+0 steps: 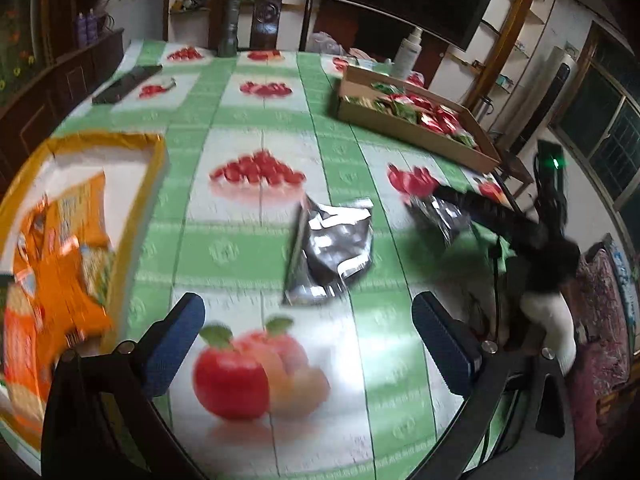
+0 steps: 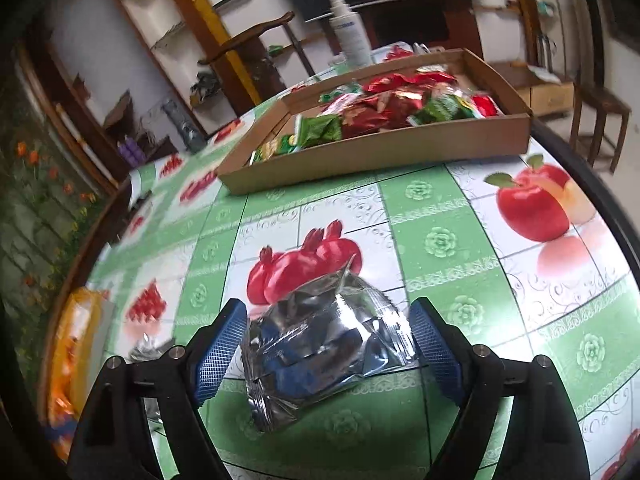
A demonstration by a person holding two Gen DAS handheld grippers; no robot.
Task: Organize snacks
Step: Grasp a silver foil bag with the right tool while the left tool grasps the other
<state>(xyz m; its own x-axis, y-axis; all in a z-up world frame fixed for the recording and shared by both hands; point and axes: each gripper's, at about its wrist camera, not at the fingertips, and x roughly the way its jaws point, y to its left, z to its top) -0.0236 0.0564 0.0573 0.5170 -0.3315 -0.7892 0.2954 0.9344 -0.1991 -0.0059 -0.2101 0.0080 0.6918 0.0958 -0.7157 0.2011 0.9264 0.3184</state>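
A: Fruit-print tablecloth (image 2: 440,216), green and white squares, covered the whole table; shelves and a chair stood behind it. Where was the snack?

B: Silver foil packet (image 2: 324,344) lay flat on the cloth, right between the fingers of the right gripper (image 2: 326,346). Jaws were spread on either side of it, blue pads (image 2: 218,350) at or just beside its edges; couldn't tell if they'd begun to press. Not lifted, anyway.

A: How'd it handle, you reckon?

B: Light, prob. Crinkly foil, puffed a bit, so soft and slick; contents maybe crushable. I'd have pinched across the middle of the body, gently, not at the thin sealed edge.

A: And the left side?

B: Left gripper (image 1: 308,348) was wide open w/ nothing in it, above the apple print. A second foil packet (image 1: 330,248) lay ahead of it, in the middle of the table.

A: Where could things go?

B: Cardboard tray (image 2: 380,148) of red and green packets sat further back, a white spray bottle (image 2: 352,28) beyond it. Yellow-rimmed box (image 1: 158,168) w/ orange snack bags (image 1: 60,264) was at the left edge. Open cloth lay between the packet and the tray; only the tray's front wall would've needed clearing.
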